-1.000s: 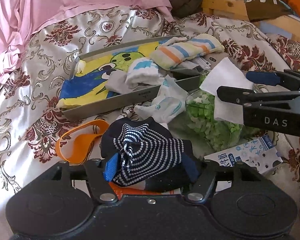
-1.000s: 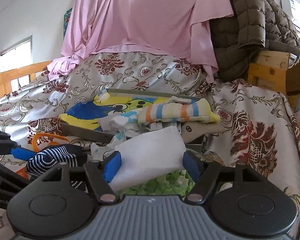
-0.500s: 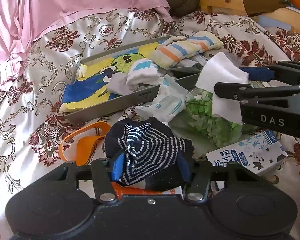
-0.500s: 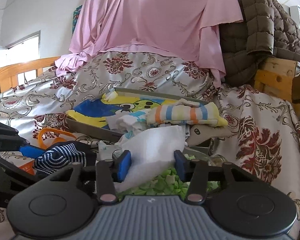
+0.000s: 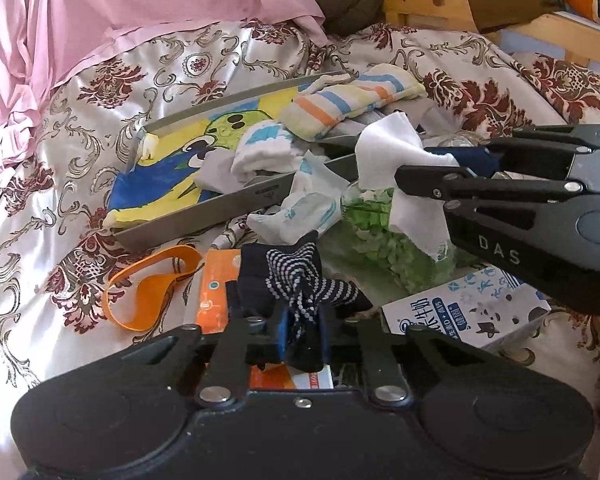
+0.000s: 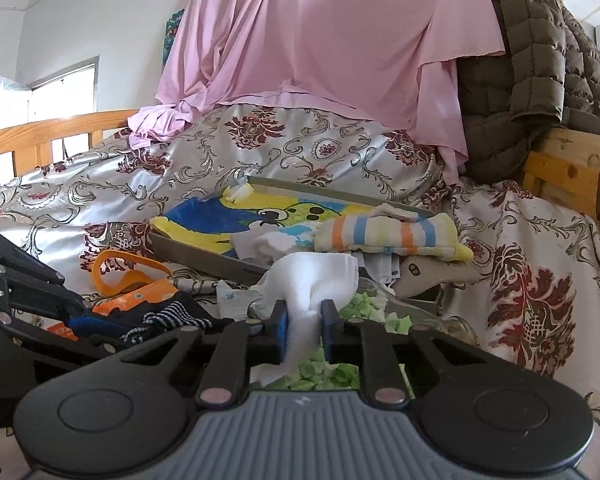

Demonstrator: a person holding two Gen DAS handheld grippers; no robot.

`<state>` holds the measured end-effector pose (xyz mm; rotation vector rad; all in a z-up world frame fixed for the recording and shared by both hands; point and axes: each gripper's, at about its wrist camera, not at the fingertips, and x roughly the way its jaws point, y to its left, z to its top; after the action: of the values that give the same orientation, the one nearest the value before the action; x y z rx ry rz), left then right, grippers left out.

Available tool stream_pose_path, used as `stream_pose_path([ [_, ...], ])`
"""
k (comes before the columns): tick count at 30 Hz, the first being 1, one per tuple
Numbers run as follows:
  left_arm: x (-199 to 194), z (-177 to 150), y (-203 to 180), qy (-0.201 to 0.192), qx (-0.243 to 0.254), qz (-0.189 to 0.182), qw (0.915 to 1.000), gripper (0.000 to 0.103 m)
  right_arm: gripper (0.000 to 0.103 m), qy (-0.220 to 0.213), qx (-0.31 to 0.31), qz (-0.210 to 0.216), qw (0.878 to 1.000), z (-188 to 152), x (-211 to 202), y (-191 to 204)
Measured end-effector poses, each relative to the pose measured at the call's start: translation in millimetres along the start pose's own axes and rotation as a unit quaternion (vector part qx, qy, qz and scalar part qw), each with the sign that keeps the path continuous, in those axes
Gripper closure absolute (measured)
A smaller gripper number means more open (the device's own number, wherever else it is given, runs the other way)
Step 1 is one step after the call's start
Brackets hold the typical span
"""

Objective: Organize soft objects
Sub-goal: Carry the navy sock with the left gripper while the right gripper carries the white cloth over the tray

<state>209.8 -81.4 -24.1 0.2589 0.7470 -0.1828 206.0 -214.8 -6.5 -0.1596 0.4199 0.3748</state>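
Note:
A navy sock with white dotted stripes (image 5: 300,276) sits bunched between the pads of my left gripper (image 5: 302,336), which is shut on it. In the right wrist view my right gripper (image 6: 304,328) has its jaws closing, and the blue pads pinch a white cloth (image 6: 316,280) into a narrow fold. From the left wrist view that white cloth (image 5: 396,152) hangs from the right gripper (image 5: 424,168) over a jar. Behind lies a grey tray (image 5: 204,216) holding a cartoon towel (image 5: 160,184), a striped cloth (image 5: 352,100) and a white-and-blue sock (image 5: 264,152).
On the floral bedspread lie a glass jar of green pieces (image 5: 380,240), a milk carton (image 5: 460,316), an orange band (image 5: 148,288), an orange box (image 5: 216,284) and a tissue pack (image 5: 304,208). A pink sheet (image 6: 320,40), a brown jacket (image 6: 532,80) and a wooden bed frame (image 6: 560,164) stand behind.
Both grippers' jaws have come together: the left pair squeezed the navy sock into a bunch, the right pair pinched the white cloth. Neither hand shifted noticeably.

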Motion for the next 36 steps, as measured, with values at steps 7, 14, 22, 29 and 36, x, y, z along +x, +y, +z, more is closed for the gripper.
stream_pose_path([
  [7, -8.1, 4.1, 5.6, -0.020, -0.027, 0.012, 0.9994, 0.094, 0.088, -0.016, 0.021, -0.001, 1.000, 0.7, -2.6, -5.6],
  [14, -21.8, 21.0, 15.3, -0.087, -0.056, 0.028, 0.9943, 0.094, 0.088, -0.062, 0.040, -0.020, 0.997, 7.3, -13.0, -15.4],
  [22, -10.4, 74.1, 34.7, -0.166, -0.098, 0.032, 0.9807, 0.094, 0.088, -0.105, 0.064, -0.046, 0.991, 39.6, 9.2, -43.2],
  [29, 40.3, 135.3, 44.9, -0.188, -0.096, 0.025, 0.9771, 0.094, 0.088, -0.116, 0.110, -0.056, 0.986, 84.4, 59.4, -83.4],
  [36, 96.1, 162.6, 50.2, -0.164, -0.089, 0.027, 0.9822, 0.094, 0.087, -0.064, 0.175, 0.001, 0.982, 99.1, 111.8, -108.3],
])
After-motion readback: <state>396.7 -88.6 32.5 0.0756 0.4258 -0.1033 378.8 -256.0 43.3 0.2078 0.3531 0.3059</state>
